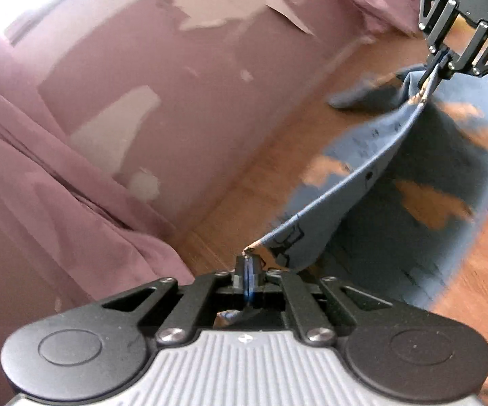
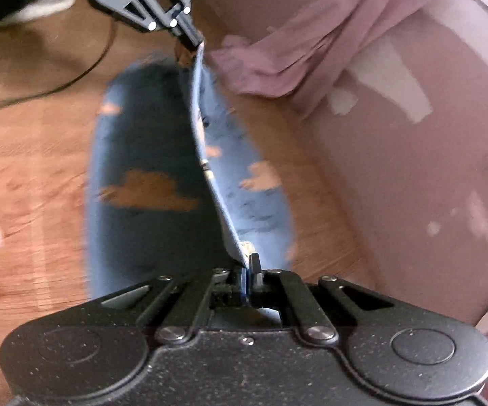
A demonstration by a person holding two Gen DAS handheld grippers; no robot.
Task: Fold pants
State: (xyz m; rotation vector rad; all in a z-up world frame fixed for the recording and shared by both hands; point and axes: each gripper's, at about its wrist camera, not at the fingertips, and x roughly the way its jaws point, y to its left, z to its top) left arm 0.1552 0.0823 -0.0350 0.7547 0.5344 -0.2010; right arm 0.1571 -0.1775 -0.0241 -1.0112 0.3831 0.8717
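Daylight is glaring off a patchy mauve wall (image 1: 149,77) while pink curtains (image 2: 298,50) are pooling onto the wooden floor (image 2: 30,149).

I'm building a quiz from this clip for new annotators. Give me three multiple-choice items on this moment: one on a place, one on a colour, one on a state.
1. Where is the stretched edge of the pants?
A. Flat on a table
B. Held up between the two grippers over the wooden floor
C. Draped over a chair

2. What colour are the pants?
A. Blue
B. Green
C. White

3. How are the left gripper and right gripper set?
A. Both open
B. One open, one shut
C. Both shut on the pants

Answers:
1 B: the fabric edge runs from one gripper to the other, with floor below it.
2 A: the denim is blue, with ripped holes showing floor through them.
3 C: in each wrist view the jaws pinch blue fabric.
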